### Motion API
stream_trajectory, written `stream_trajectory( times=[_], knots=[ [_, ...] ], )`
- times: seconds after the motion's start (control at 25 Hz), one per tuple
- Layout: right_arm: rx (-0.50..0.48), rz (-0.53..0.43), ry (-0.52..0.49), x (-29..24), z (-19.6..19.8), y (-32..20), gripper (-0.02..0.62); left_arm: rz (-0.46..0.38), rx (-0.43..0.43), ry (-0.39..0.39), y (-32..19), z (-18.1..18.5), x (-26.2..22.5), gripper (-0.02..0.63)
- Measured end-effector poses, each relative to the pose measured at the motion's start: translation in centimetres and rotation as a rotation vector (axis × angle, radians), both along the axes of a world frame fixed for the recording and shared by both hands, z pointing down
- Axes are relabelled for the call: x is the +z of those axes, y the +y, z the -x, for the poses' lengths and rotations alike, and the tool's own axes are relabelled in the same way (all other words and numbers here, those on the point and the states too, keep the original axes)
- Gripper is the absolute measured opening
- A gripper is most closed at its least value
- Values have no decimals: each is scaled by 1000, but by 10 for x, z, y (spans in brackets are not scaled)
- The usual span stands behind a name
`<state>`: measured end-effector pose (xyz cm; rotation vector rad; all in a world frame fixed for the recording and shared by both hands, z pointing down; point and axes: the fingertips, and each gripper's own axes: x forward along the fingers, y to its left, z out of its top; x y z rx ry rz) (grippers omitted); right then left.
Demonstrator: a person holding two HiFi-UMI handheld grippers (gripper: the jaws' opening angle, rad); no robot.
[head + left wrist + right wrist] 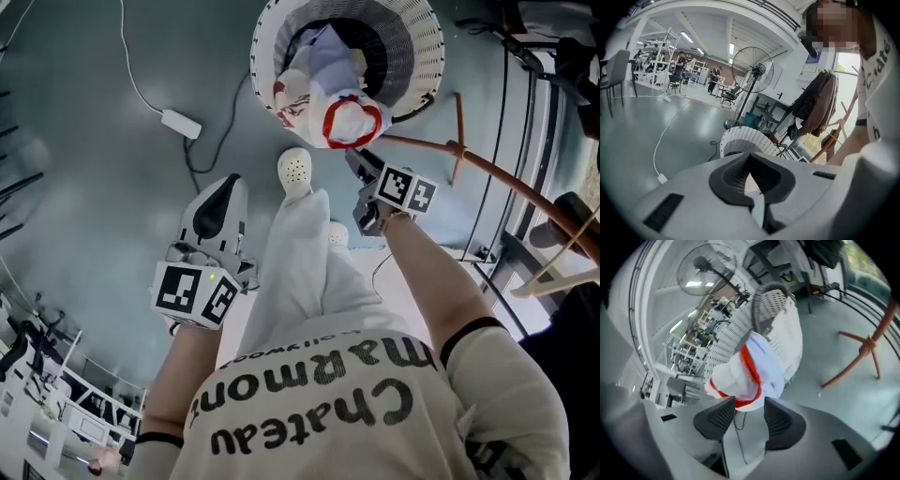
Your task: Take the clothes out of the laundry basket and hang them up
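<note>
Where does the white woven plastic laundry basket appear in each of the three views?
Head view: the white woven plastic laundry basket is at top centre, seen from above.
Left gripper view: the basket stands at centre.
Right gripper view: the basket is at upper centre, behind the white garment with red trim.
Shared landmark: the red-brown wooden stand, right of the basket in every view.

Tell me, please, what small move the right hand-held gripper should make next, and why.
Probably ease the right hand-held gripper slightly forward and close it. Its jaws stand apart, and the white shirt, draped over the rim of the basket, has its red collar just at their tips, not yet pinched.
</note>
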<state>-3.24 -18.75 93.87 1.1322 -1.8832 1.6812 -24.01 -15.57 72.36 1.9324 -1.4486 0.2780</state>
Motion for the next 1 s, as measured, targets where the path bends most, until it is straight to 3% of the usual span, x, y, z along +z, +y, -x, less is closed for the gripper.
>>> stream_trajectory(
  times=[0.16,0.44,0.48,0.6,0.76,1.0],
  knots=[
    [235,80,-48,30,-1,-10,219,39,-18,-33,13,9,17,9],
    [406,141,-104,54,5,-18,247,56,-25,-18,15,11,27,9],
    [409,128,-114,54,5,-22,238,53,-21,-22,15,11,26,9],
    [384,72,-114,44,6,-29,72,50,-16,-32,16,14,21,9],
    [327,77,-75,25,2,-13,43,58,-13,-34,18,16,15,9],
    [222,99,-97,-40,-27,32,41,6,35,-10,9,-13,-21,9]
  ],
)
